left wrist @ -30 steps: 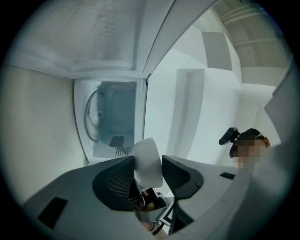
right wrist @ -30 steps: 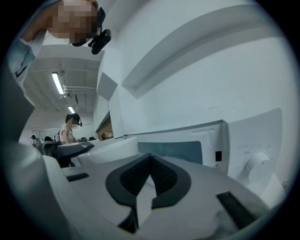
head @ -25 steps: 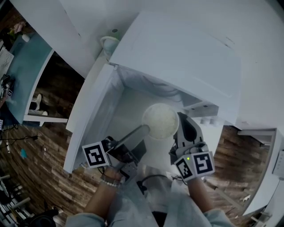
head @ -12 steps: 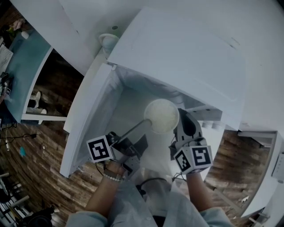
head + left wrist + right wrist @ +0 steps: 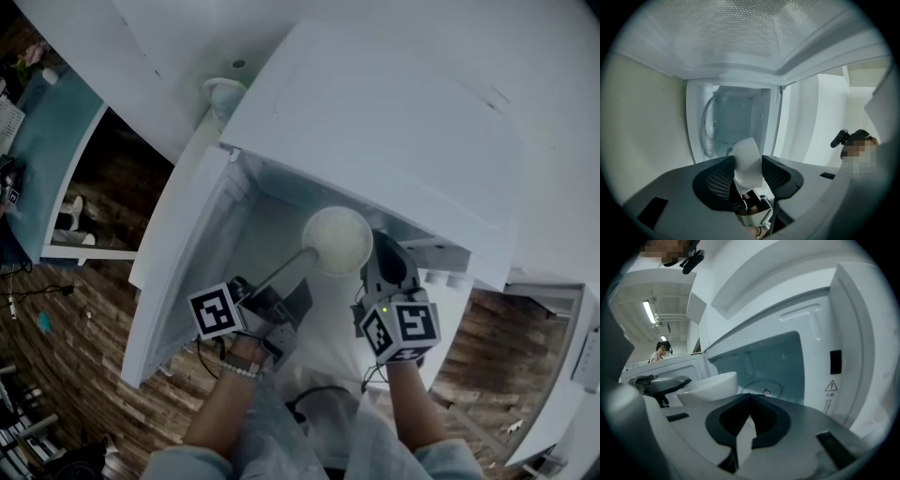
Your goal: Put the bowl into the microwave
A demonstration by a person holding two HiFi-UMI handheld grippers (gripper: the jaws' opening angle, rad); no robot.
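While in tongs (image 5: 307,260), bowl (image 5: 337,239) at microwave (image 5: 375,122)

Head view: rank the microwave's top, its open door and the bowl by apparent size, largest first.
1. microwave's top
2. open door, seen slanted, so it may look smaller than it is
3. bowl, clearly smallest

Dark brown plank floor (image 5: 89,319) down the left side and again at lower right. Teal tabletop (image 5: 52,141) on a white frame at upper left, shadowed underneath. Plain white surface (image 5: 169,37) across the top. Overhead, seen from the right gripper view, a lit tube lamp (image 5: 648,311) on a pale ceiling.
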